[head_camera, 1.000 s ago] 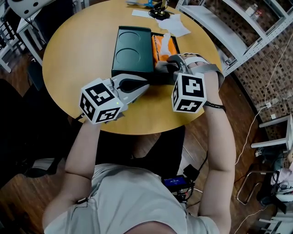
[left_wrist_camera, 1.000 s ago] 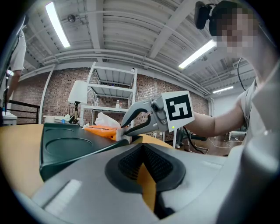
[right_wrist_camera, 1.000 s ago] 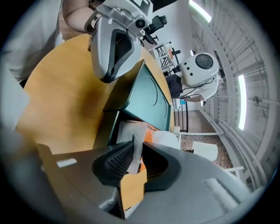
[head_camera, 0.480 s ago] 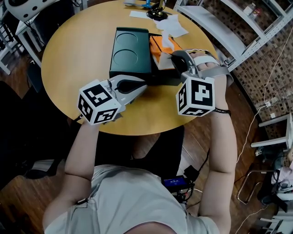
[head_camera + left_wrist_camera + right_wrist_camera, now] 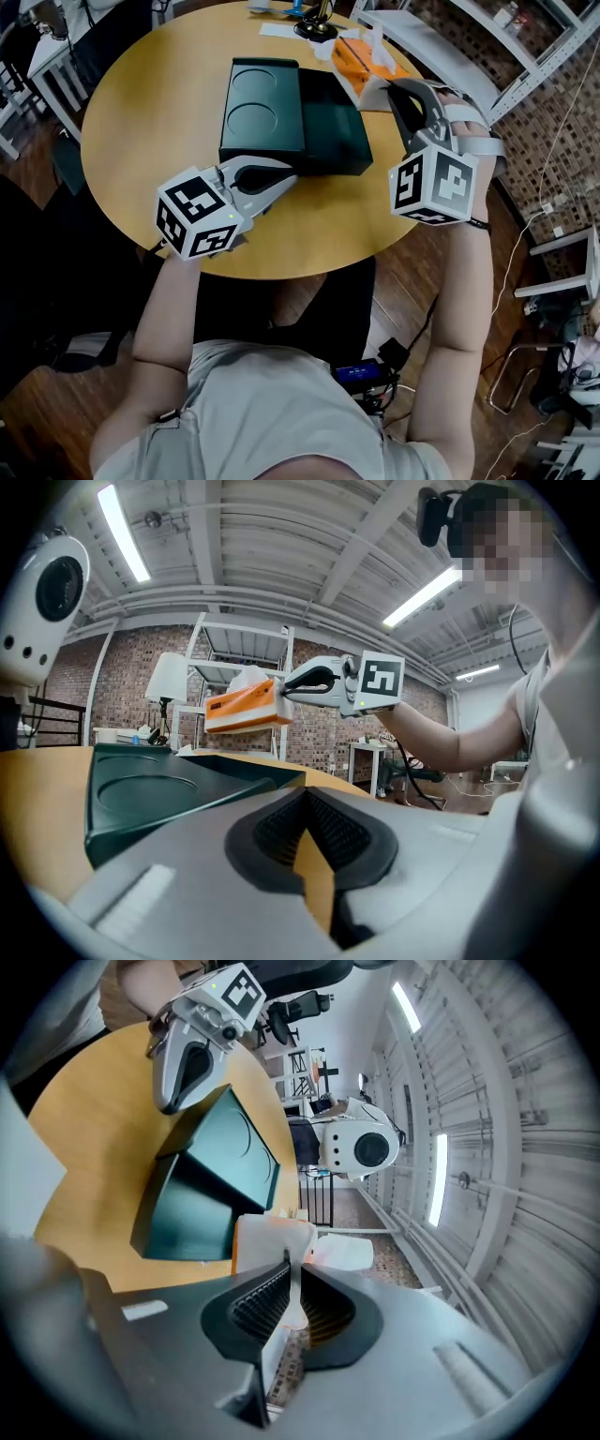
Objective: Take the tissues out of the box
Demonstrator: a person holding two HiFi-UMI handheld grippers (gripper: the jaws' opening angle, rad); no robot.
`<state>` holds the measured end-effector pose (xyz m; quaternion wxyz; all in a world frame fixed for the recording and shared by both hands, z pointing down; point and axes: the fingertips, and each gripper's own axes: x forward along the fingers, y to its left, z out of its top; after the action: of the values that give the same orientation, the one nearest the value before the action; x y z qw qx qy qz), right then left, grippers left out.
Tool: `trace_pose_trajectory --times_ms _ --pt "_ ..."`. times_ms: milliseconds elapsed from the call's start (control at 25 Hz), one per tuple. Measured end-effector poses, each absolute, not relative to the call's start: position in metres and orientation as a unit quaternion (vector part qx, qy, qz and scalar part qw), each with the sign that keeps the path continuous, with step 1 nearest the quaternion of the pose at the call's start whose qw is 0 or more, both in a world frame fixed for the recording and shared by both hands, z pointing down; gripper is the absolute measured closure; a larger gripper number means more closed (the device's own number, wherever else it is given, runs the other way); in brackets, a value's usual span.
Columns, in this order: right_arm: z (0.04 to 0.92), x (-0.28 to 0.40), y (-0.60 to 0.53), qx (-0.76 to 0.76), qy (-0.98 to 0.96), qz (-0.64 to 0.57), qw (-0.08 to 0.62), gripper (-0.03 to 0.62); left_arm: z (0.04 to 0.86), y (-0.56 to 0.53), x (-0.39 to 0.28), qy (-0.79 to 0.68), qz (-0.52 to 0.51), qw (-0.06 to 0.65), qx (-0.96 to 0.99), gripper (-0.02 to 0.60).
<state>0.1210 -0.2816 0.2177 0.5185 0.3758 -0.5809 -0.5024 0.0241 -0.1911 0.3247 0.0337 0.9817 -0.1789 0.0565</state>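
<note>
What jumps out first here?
An orange tissue pack hangs in the air above the table's far right. It is pinched in the right gripper, whose jaws have just been closing on it. Below it the dark green box lies open on the round table, with the left gripper by its near side.
</note>
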Motion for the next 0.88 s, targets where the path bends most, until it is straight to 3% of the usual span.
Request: trace_pose_trajectory --times_ms 440,880 --pt "0.308 0.233 -0.333 0.412 -0.53 -0.454 0.586 0.553 0.325 -0.191 0.026 -0.18 0.055 0.032 0.982 0.581" --pt "0.369 0.243 -0.327 0.341 -0.554 -0.434 0.623 0.508 0.324 -0.192 0.026 -0.18 0.056 0.032 0.982 0.581"
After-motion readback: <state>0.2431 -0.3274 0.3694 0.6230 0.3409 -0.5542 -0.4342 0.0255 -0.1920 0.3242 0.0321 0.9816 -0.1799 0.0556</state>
